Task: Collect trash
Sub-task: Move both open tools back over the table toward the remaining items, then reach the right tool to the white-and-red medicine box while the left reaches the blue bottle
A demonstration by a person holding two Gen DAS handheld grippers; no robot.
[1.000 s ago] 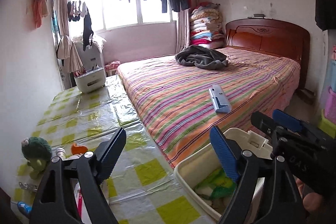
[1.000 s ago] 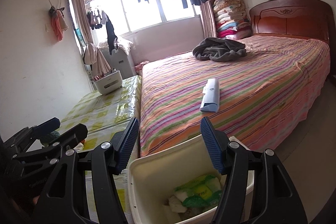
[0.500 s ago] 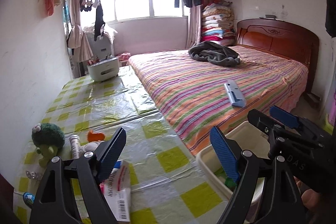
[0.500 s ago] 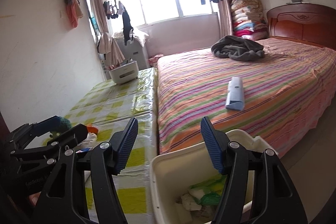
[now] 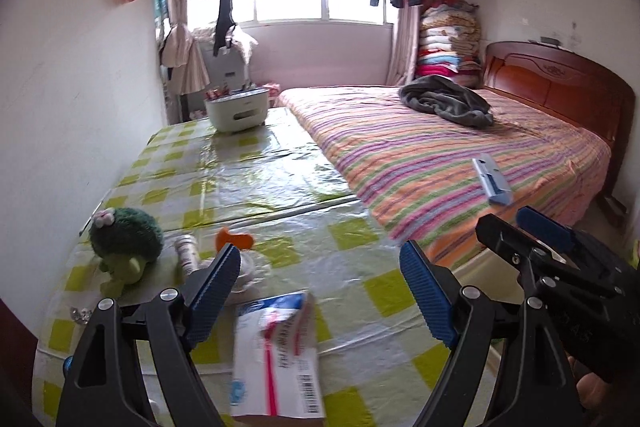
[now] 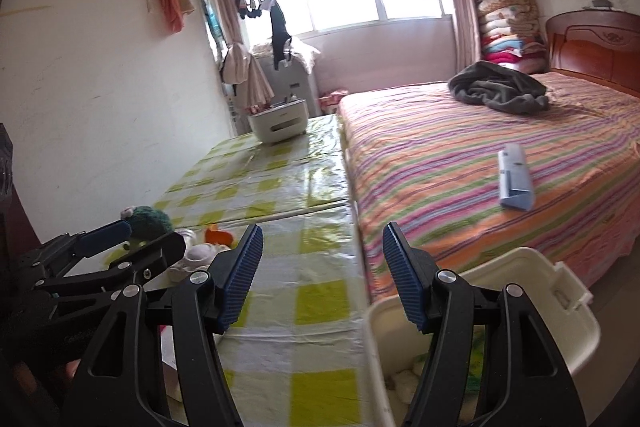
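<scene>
My left gripper [image 5: 320, 293] is open and empty over the checked table [image 5: 248, 183]. A white and blue paper packet with a pink stripe [image 5: 276, 359] lies just below and between its fingers. Crumpled white trash [image 5: 244, 267] and an orange scrap [image 5: 234, 239] lie by the left finger. My right gripper [image 6: 322, 277] is open and empty, above the table's right edge and a cream bin [image 6: 532, 295] holding white and green trash [image 6: 404, 381]. The left gripper also shows in the right wrist view [image 6: 132, 239].
A green plush toy [image 5: 124, 239] and a small bottle [image 5: 186, 253] stand at the table's left. A white pot-like container [image 5: 236, 109] sits at the far end. The striped bed [image 5: 460, 155] with a blue case [image 5: 490, 181] and a grey blanket [image 5: 446, 101] borders the table on the right.
Both grippers have swung left, from over the bin toward the table. The paper packet has come into view under the left gripper. The bin has slid right in both views.
</scene>
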